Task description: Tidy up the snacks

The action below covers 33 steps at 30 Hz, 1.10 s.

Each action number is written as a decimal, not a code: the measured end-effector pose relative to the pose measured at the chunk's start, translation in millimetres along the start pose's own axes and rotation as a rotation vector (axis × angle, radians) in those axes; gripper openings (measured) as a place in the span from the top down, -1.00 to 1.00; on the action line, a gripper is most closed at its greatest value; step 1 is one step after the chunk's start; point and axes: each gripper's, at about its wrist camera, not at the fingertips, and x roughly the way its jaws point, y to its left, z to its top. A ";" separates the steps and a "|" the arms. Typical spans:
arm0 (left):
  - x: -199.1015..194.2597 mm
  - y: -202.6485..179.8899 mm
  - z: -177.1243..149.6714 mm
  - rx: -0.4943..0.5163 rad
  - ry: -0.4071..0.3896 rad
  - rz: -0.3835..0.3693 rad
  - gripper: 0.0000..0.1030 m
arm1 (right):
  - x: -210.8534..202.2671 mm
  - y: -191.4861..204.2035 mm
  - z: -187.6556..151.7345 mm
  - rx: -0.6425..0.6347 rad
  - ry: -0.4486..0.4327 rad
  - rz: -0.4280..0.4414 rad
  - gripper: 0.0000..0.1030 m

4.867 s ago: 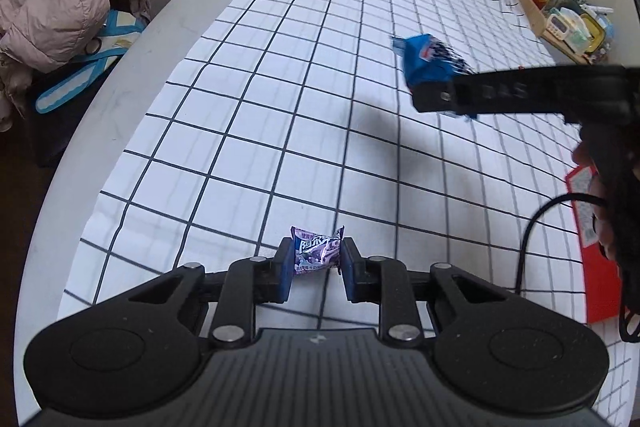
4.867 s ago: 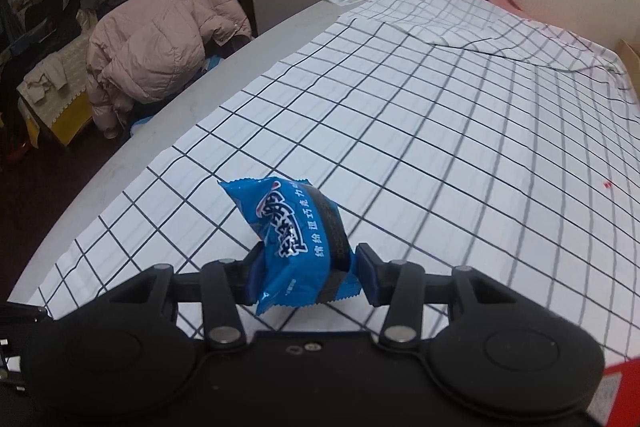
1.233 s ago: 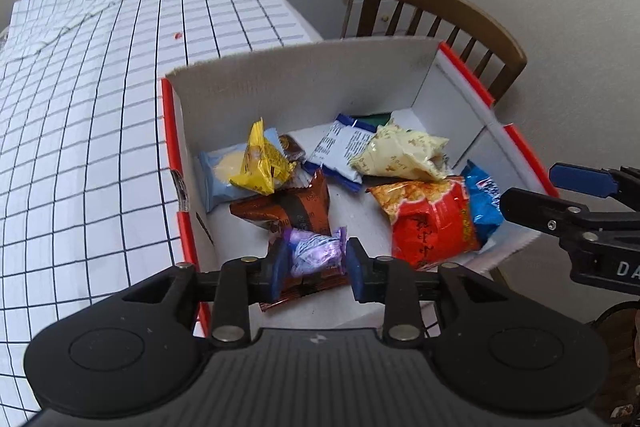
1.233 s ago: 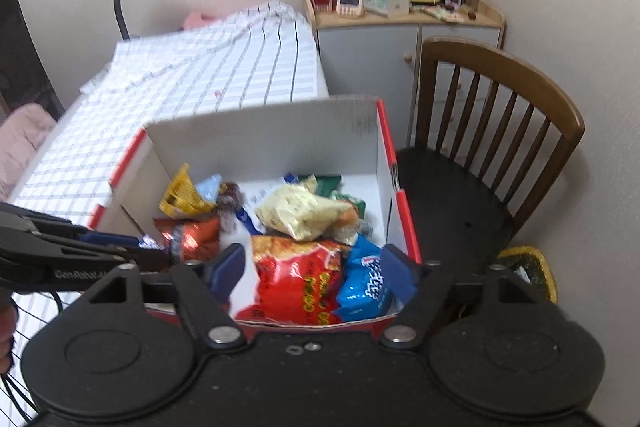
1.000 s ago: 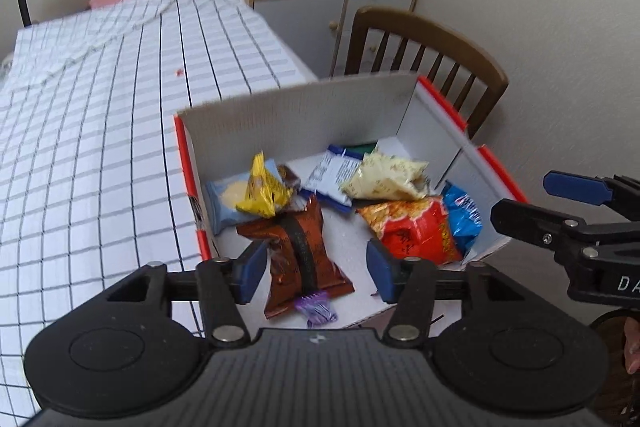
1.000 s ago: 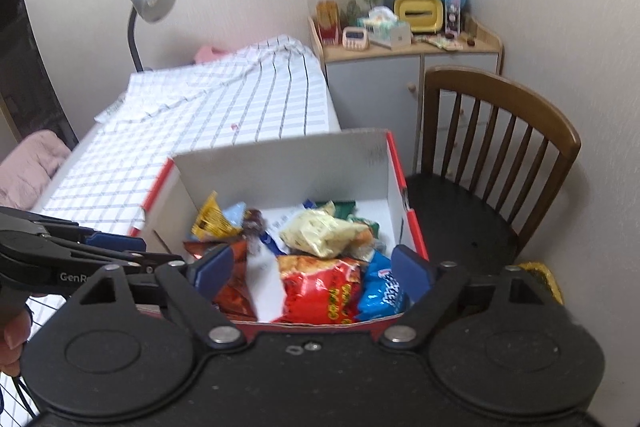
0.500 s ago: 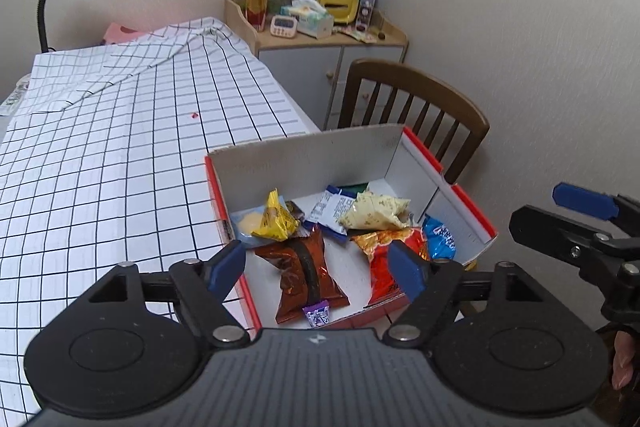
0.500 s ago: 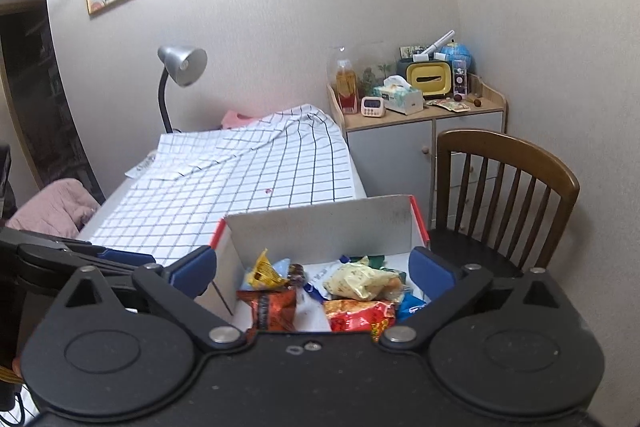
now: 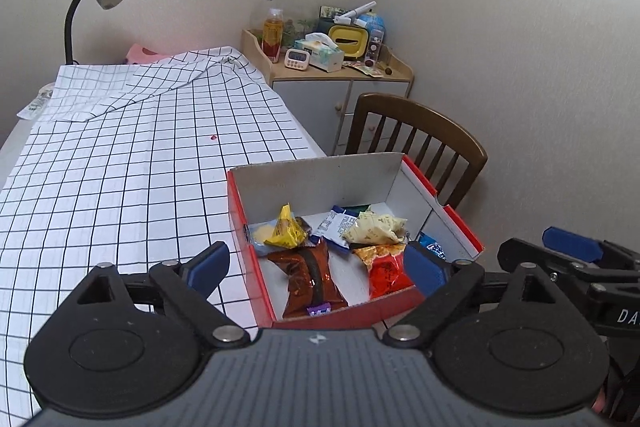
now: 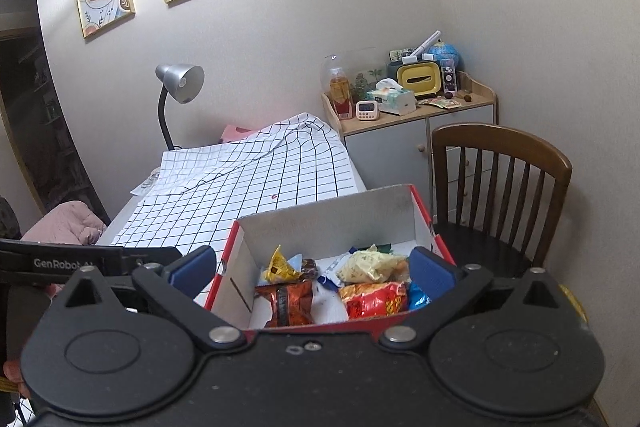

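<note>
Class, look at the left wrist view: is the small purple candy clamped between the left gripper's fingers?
No: the purple candy lies inside the red box, and the left gripper is open.

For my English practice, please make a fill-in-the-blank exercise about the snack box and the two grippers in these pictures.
1. The snacks lie in a box with a ___ outside.
2. The small purple candy lies at the near end of the ___ packet.
3. Both the left gripper and the right gripper hold ___.

Missing words: red; brown; nothing

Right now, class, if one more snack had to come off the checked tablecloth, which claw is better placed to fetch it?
Probably the left claw: it is open and empty, with the checked tablecloth directly beside it. The right claw, also open and empty, faces the box and chair side.
</note>
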 end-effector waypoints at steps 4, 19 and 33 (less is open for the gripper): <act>-5.7 -3.0 -5.1 0.002 0.002 0.000 -0.83 | -2.9 -0.1 -4.7 0.015 0.022 0.018 -0.99; -20.1 -9.1 -11.5 -0.022 -0.035 0.036 -0.83 | -12.2 0.0 -10.5 -0.005 -0.019 -0.064 -1.00; -26.3 -12.7 -13.2 -0.009 -0.056 0.072 -0.83 | -16.7 0.0 -9.7 -0.013 -0.025 -0.086 -1.00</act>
